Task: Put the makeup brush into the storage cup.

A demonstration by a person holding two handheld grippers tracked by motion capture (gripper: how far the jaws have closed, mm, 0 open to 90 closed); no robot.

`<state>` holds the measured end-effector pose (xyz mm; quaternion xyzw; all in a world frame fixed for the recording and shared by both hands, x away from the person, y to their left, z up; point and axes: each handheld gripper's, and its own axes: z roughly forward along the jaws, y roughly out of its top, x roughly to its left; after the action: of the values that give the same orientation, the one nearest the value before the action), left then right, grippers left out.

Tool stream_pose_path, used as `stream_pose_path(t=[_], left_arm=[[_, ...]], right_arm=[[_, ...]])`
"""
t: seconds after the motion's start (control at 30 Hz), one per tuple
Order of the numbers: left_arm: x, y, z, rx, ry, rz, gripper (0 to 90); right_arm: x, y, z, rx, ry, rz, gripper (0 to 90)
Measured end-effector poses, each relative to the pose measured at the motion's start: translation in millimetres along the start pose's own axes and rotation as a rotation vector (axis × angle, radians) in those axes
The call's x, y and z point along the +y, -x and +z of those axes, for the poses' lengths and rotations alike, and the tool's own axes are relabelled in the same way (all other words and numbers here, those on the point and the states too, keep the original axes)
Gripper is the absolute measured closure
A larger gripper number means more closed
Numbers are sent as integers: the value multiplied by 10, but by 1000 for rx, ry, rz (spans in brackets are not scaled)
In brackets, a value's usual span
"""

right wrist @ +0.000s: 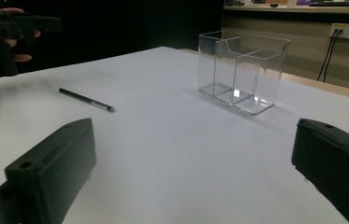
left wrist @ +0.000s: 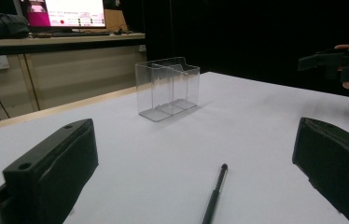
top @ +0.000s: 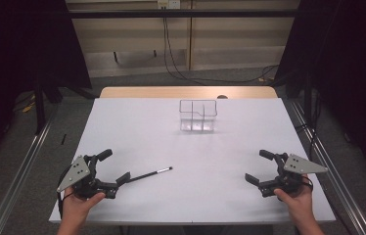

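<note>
While both jaws stand wide and hold nothing, the left hand-held gripper (top: 115, 169) sits just beside a pen (top: 151, 173) lying flat on the bench (top: 137, 122), apparently ready to grasp it; the right hand-held gripper (top: 257, 169) waits well apart, also wide and unladen, and a clear organizer (top: 198, 116) stands farther back.

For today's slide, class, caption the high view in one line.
Open left gripper beside a black pen; clear divided holder stands beyond.

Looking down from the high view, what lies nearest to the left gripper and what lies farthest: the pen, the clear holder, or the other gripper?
From the left gripper:
1. Pen, just beyond its jaws.
2. Clear holder, at the table's far middle.
3. Right gripper, across at the right edge.
</note>
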<state>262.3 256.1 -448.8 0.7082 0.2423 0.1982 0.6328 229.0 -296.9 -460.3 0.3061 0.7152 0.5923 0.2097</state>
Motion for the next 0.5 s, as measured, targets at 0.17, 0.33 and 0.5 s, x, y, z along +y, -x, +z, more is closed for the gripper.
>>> stream_pose_path(t=[0.17, 0.33, 0.5], left_arm=[[3, 2, 21, -3, 1, 2, 0], [4, -4, 32, 3, 6, 0, 0], [7, -24, 52, 10, 12, -6, 0]], right_arm=[[-1, -5, -5, -1, 1, 0, 0], [2, -9, 0, 2, 2, -3, 0], [2, -12, 3, 5, 4, -3, 0]])
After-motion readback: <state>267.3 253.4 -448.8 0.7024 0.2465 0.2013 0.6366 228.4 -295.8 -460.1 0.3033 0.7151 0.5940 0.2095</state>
